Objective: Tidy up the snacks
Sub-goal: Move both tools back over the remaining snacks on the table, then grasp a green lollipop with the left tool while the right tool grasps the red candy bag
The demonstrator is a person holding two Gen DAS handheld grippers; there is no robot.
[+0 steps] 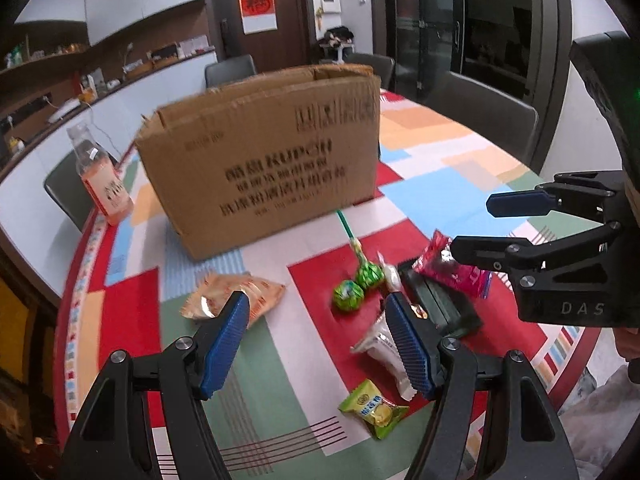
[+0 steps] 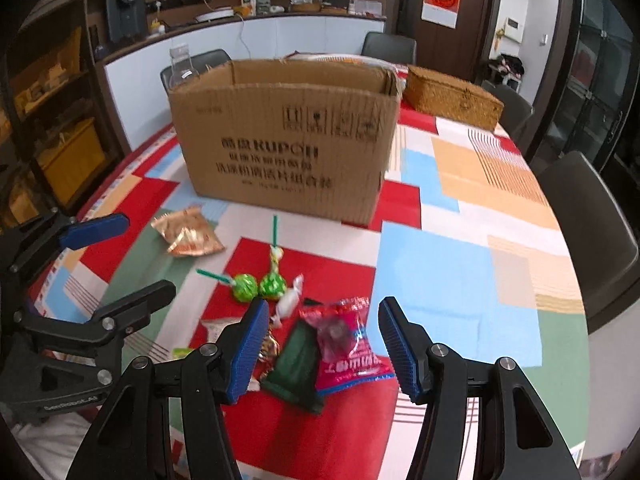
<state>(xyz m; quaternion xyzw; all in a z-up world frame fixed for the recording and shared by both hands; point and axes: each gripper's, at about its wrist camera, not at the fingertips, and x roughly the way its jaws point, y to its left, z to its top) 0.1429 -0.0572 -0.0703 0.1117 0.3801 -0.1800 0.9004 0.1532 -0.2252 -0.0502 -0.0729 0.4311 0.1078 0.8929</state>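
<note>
An open cardboard box (image 1: pixel 264 160) (image 2: pixel 288 140) stands on the patchwork tablecloth. Snacks lie in front of it: an orange packet (image 1: pixel 234 296) (image 2: pixel 188 232), two green lollipops (image 1: pixel 356 284) (image 2: pixel 260 286), a white wrapped candy (image 2: pixel 290 300), a red-pink packet (image 1: pixel 452 270) (image 2: pixel 348 340) on a dark green packet (image 1: pixel 440 304) (image 2: pixel 298 364), a white packet (image 1: pixel 384 348) and a yellow-green candy (image 1: pixel 374 402). My left gripper (image 1: pixel 320 344) is open and empty above the cloth, its right finger over the white packet. My right gripper (image 2: pixel 324 348) is open, hovering over the red-pink and green packets.
A bottle of pink drink (image 1: pixel 102 176) stands left of the box. A woven basket (image 2: pixel 452 94) sits behind the box on the right. Chairs (image 2: pixel 588 216) surround the table. A counter with clutter (image 2: pixel 240 12) runs along the far wall.
</note>
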